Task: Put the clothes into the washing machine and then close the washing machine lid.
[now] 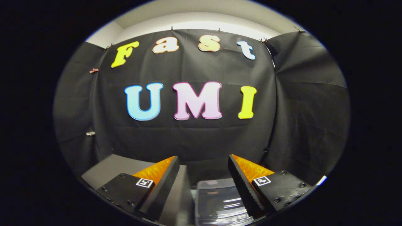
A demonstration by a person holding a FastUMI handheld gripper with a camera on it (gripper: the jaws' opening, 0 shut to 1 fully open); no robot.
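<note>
While tongs (203,159) gape empty, a possibly closed washer lid (220,201) lies below.

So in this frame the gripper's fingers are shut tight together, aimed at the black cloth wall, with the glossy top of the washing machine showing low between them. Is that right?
Not quite. The gripper view shows the gripper open: its two fingers stand well apart with nothing held between them. The rest holds: they aim at the black cloth wall, and the glossy top of the washing machine shows low between them.
</note>
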